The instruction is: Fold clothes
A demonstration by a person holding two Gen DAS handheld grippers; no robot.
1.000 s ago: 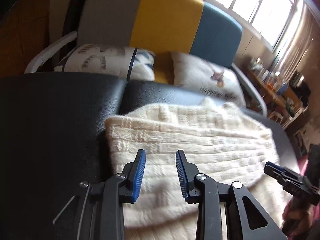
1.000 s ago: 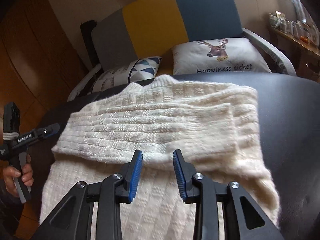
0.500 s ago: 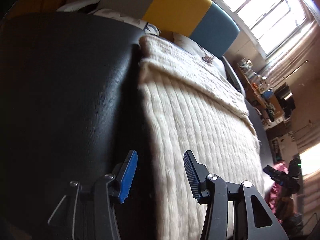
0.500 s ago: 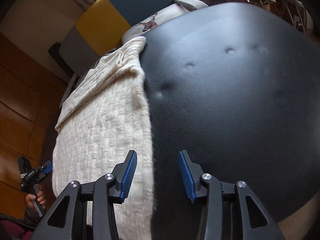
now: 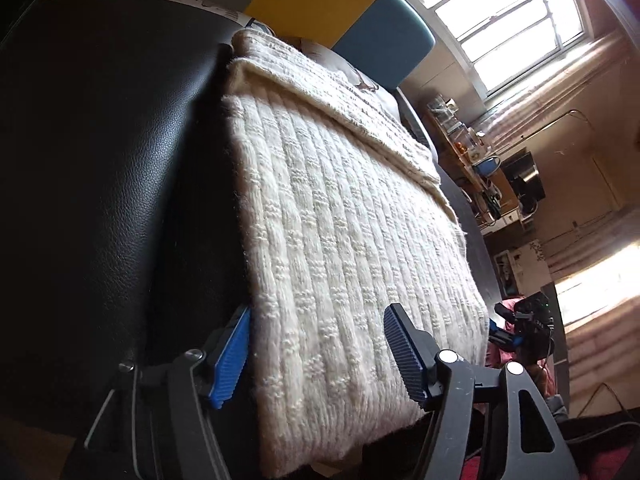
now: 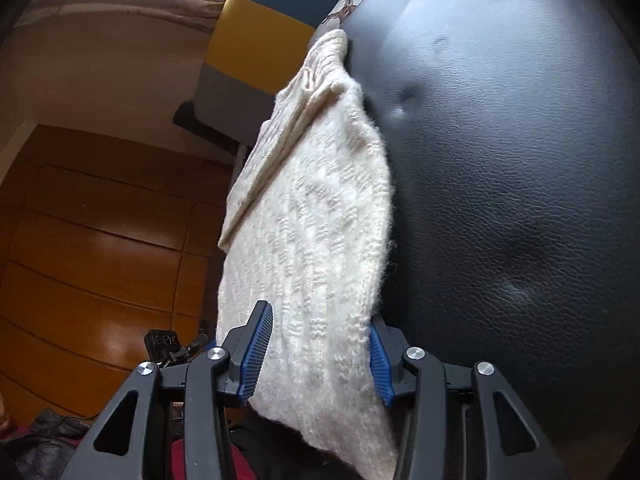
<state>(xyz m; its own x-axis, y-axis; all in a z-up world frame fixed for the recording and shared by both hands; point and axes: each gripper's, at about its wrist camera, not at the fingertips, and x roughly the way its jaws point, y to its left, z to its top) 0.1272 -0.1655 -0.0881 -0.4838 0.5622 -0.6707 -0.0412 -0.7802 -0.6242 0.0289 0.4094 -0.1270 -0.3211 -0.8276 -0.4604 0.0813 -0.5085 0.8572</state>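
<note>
Sweater (image 5: 344, 240) hem now straddled by both grippers on the black cushion (image 5: 100, 160).
Left gripper (image 5: 320, 360) opening, ungripped; right gripper (image 6: 316, 356) has widened, pads untouching.

A black leather-look counter (image 5: 100, 168) with dimpled tufts fills the foreground. Behind it stands a sofa (image 5: 344, 12) with grey, yellow and teal back panels. Bright daylight pours through a large window (image 5: 508, 16) beside pale curtains. A cluttered shelf (image 5: 476, 160) lines the wall, and glossy orange-brown wooden panelling (image 6: 100, 240) covers the opposite side.
</note>
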